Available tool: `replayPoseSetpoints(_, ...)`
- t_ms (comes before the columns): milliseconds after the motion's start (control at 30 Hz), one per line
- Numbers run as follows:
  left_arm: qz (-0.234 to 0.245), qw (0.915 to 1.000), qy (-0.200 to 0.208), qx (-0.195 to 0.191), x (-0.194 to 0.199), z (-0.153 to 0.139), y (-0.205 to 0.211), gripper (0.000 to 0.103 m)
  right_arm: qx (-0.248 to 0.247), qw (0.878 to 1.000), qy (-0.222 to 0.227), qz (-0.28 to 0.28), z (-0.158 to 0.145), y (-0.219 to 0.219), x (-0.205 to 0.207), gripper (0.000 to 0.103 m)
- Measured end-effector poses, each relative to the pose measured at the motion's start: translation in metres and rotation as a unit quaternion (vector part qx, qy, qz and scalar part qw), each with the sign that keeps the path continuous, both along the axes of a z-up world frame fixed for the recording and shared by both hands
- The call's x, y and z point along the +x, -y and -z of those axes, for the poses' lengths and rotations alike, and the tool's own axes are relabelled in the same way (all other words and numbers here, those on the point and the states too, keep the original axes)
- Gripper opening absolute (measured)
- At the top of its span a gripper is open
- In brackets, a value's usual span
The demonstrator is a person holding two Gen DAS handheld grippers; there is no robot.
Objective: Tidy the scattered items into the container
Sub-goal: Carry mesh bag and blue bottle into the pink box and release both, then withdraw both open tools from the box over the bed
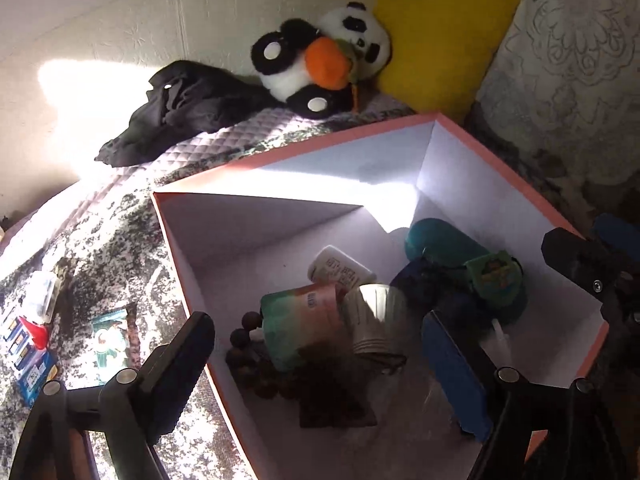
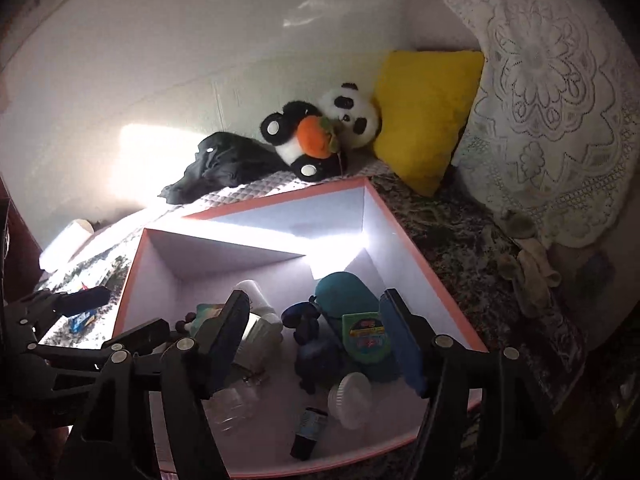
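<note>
Container (image 1: 192,196) (pink-rimmed box, white inside) sits on the patterned bedspread (image 1: 120,240) holding assorted items, with left gripper (image 1: 320,364) and right gripper (image 2: 320,344) poised over it, jaws apart and empty.

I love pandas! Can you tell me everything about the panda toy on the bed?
The panda toy is a fluffy black-and-white plush with round white pads on its black paws. It hugs an orange plush fruit with a green top. It lies tipped on its side on the quilted bed cover, against the wall, its head by the yellow pillow and a black cloth on its other side. It sits behind the box, outside it.
</note>
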State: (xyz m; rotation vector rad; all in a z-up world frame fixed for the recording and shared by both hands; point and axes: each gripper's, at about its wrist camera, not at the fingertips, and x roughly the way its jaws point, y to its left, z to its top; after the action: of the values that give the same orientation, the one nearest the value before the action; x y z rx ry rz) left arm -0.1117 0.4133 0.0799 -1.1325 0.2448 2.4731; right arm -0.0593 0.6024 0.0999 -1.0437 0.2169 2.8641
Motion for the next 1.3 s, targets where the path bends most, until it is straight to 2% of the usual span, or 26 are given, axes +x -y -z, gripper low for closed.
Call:
replayPoseSetpoints(167, -0.011, 0.9996, -0.023, 0.011, 0.021, -0.025, 0.023, 0.088, 0.008, 1.000, -0.013, -0.015, -0.019, 0.024, 0.018, 0.071)
replayPoseSetpoints(367, -0.058, 0.9965, -0.061, 0.007, 0.058, -0.051, 0.077, 0.089, 0.019, 0.998, -0.039, -0.047, -0.046, 0.075, 0.048, 0.074)
replayPoseSetpoints(467, -0.091, 0.9937, -0.065, 0.003, 0.077, -0.053, 0.112, 0.091, 0.018, 0.997, -0.045, -0.067, -0.052, 0.108, 0.064, 0.077)
replayPoseSetpoints(567, -0.138, 0.9867, -0.084, -0.021, 0.102, -0.047, 0.152, 0.098, 0.013, 0.995, -0.049, -0.088, -0.050, 0.145, 0.080, 0.082)
replayPoseSetpoints(700, -0.195, 0.9762, -0.084, -0.043, 0.128, -0.028, 0.210, 0.102, 0.017, 0.992, -0.038, -0.122, -0.032, 0.202, 0.099, 0.085)
replayPoseSetpoints(833, -0.245, 0.9668, -0.066, -0.034, 0.150, -0.005, 0.269, 0.102, 0.022, 0.988, -0.021, -0.154, -0.005, 0.258, 0.114, 0.085)
replayPoseSetpoints(1000, -0.284, 0.9576, -0.040, -0.019, 0.167, 0.023, 0.323, 0.103, 0.035, 0.983, 0.007, -0.180, 0.029, 0.311, 0.122, 0.085)
replayPoseSetpoints(1133, -0.316, 0.9439, -0.045, -0.086, 0.169, 0.046, 0.340, 0.103, 0.039, 0.980, 0.030, -0.191, 0.055, 0.339, 0.122, 0.085)
replayPoseSetpoints(1167, -0.320, 0.9420, -0.043, -0.093, 0.169, 0.052, 0.344, 0.103, 0.040, 0.980, 0.035, -0.192, 0.060, 0.345, 0.121, 0.085)
replayPoseSetpoints(1300, -0.316, 0.9463, -0.024, -0.061, 0.170, 0.071, 0.362, 0.103, 0.041, 0.979, 0.051, -0.193, 0.079, 0.362, 0.112, 0.085)
